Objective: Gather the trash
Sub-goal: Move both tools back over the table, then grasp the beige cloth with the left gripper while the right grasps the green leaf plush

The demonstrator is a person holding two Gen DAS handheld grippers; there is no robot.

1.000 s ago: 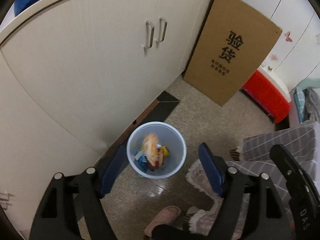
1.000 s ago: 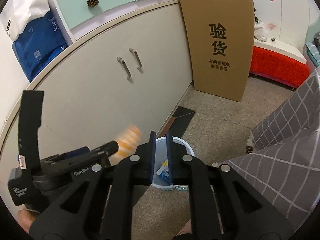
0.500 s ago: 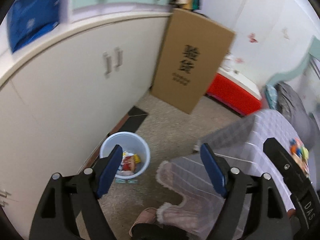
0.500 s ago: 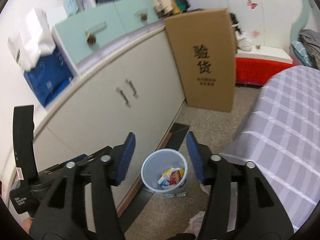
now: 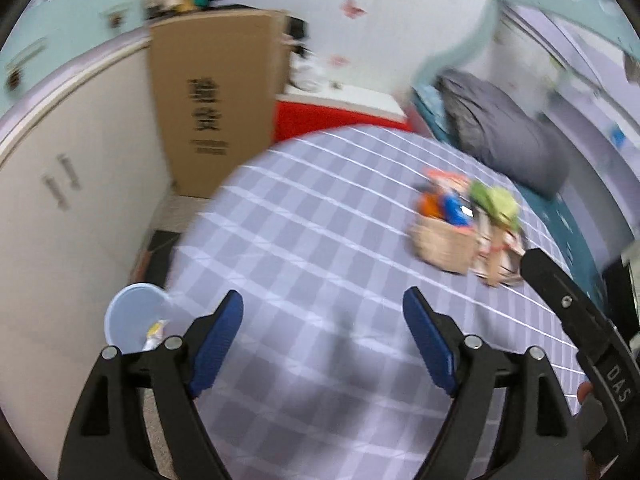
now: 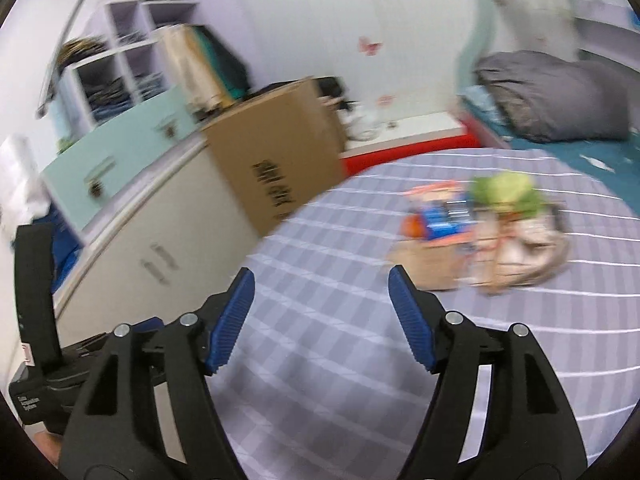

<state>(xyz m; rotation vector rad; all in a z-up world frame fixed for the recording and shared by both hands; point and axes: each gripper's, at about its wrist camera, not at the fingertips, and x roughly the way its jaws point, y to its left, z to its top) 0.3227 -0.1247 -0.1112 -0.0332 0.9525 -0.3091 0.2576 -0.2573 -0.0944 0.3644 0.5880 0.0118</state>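
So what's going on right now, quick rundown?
Left gripper open, empty. Right gripper open, empty. Bin on floor beside bed; wrappers by basket ahead. Nothing in the way.

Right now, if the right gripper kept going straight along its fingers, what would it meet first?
Probably the grey checked bedspread: the open right gripper points at bare fabric, left of the tan wicker basket of snack wrappers. Blur leaves depth uncertain.

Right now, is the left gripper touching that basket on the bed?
Apart. In the left wrist view the left gripper is open and empty, and a wide stretch of checked bedspread shows between its fingertips and the basket.
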